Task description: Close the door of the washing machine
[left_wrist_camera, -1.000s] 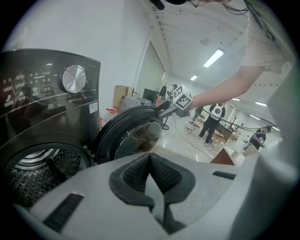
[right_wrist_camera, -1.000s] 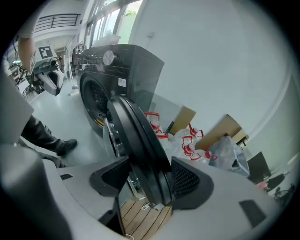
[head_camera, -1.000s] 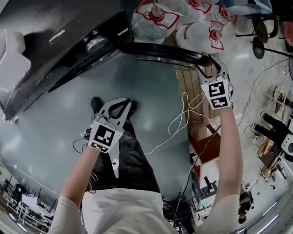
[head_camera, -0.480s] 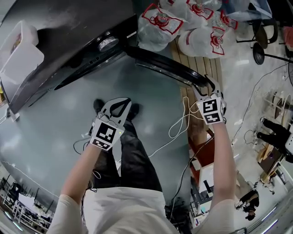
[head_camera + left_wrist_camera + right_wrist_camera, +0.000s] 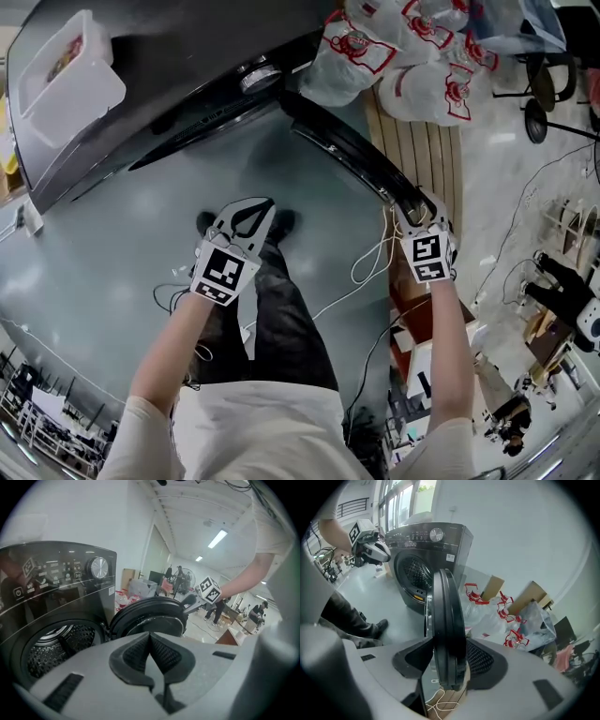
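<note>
Washing machine door (image 5: 356, 159) is seen swung wide open, hinged at the front of the washing machine (image 5: 178, 56), which is stood on the grey floor (image 5: 112, 244) near its far edge in the head view. From above, the door's long axis is laid out as a dark bar running from that hinge down and to the right, and its free end is met by the right gripper (image 5: 413, 210). In the right gripper view the door (image 5: 447, 616) is presented edge-on and upright, with its rim taken between the jaws of the right gripper (image 5: 447, 660). Those jaws are closing, and both pads appear to be pressed against the rim already.

The left gripper (image 5: 253, 208) is held over the floor just above the person's shoes, well apart from the door. Its jaws (image 5: 151, 641) are drawn together with nothing between them.

The drum opening (image 5: 56, 644) lies to the left of the door. The closing swing is therefore judged to be a leftward arc about the hinge, led by the right hand, which is the nearer one. Plastic bags (image 5: 412, 56) are piled behind the door, on its far side from the opening.
</note>
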`<control>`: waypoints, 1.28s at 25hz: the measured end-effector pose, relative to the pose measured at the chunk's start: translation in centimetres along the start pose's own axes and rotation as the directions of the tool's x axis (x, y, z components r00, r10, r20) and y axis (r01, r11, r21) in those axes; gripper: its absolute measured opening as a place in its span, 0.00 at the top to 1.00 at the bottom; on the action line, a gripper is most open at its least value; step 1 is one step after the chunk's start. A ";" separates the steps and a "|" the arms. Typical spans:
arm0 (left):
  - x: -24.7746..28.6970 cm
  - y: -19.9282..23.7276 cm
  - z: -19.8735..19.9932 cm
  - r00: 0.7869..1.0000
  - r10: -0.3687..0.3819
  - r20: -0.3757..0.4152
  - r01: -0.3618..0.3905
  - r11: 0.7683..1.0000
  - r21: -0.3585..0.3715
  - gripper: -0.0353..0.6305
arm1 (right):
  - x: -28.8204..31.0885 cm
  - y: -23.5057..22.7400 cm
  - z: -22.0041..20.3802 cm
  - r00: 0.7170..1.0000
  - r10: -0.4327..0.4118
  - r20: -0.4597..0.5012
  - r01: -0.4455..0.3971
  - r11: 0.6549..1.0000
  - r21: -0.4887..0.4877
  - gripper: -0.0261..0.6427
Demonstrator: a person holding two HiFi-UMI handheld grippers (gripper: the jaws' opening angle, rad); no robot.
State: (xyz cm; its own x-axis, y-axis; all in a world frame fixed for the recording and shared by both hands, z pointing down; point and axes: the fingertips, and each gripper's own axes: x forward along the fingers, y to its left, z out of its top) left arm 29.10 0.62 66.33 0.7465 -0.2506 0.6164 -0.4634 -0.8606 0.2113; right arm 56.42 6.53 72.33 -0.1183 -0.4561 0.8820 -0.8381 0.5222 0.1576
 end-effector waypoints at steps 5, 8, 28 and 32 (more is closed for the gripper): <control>-1.5 0.1 -1.6 1.000 -0.014 -0.007 0.014 1.000 -0.005 0.94 | -0.4 2.7 0.2 1.000 0.003 0.002 -0.003 0.997 0.075 0.62; -2.7 0.5 -2.6 1.000 -0.022 -0.011 0.022 1.000 -0.004 0.94 | -0.8 4.2 0.3 1.000 -0.007 -0.006 0.008 0.992 0.124 0.62; -11.9 3.9 -9.3 0.999 -0.038 -0.025 0.038 0.999 -0.013 0.94 | -1.6 17.4 3.5 1.000 0.006 0.009 -0.009 0.928 0.372 0.66; -13.0 4.3 -10.8 0.999 -0.036 -0.029 0.035 0.999 -0.024 0.94 | -0.7 20.7 5.6 0.998 0.053 0.025 -0.058 0.929 0.365 0.65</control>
State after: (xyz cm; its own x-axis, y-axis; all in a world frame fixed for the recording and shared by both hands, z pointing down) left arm 12.28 4.96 67.41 0.7484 -0.2063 0.6303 -0.4480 -0.8580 0.2512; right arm 36.17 13.62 72.48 -0.1754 -0.4457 0.8778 -0.9662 0.2492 -0.0666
